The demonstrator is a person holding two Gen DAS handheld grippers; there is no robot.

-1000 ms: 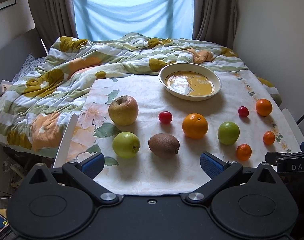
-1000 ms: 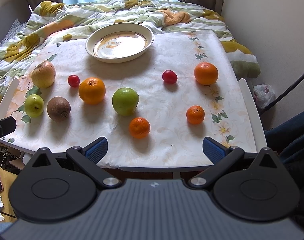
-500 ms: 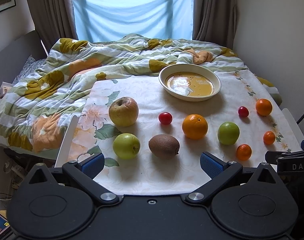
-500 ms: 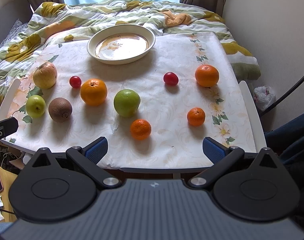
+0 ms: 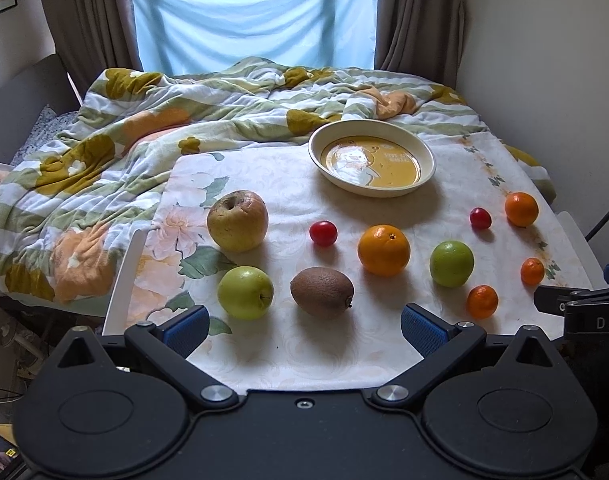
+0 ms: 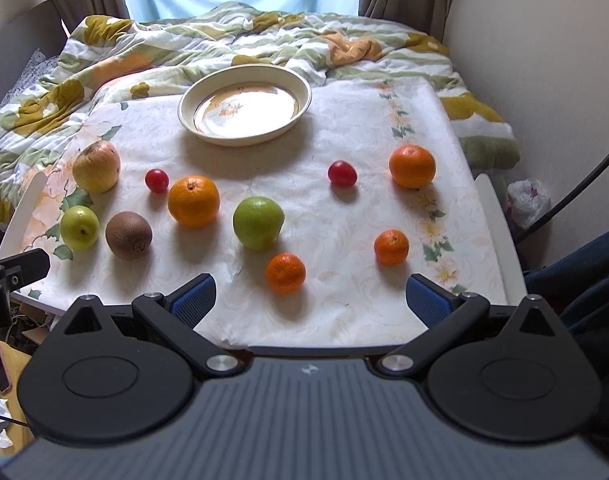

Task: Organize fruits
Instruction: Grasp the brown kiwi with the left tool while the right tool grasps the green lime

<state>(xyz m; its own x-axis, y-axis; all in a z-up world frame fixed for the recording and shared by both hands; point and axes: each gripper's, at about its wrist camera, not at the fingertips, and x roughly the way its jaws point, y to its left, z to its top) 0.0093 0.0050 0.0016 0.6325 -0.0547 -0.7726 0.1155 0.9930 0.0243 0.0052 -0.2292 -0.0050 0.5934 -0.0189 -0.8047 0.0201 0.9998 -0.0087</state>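
Nearer now, right claw (image 6: 310,300) gapes just short of mandarin (image 6: 285,273).

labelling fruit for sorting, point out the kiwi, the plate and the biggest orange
kiwi (image 5: 321,291), left wrist view, middle of its fuzzy skin
plate (image 6: 192,101), right wrist view, left rim
biggest orange (image 5: 383,250), left wrist view, centre of its peel

Ten fruits lie apart on the desk. At the left sit a yellow-brown apple (image 5: 237,221), a small green apple (image 5: 245,292) and a brown kiwi (image 5: 321,291). A cherry tomato (image 5: 323,233), big orange (image 5: 383,250) and green apple (image 5: 451,263) follow. Three mandarins (image 6: 285,273) and another tomato (image 6: 341,173) lie right. An empty cream plate (image 6: 304,98) sits far.
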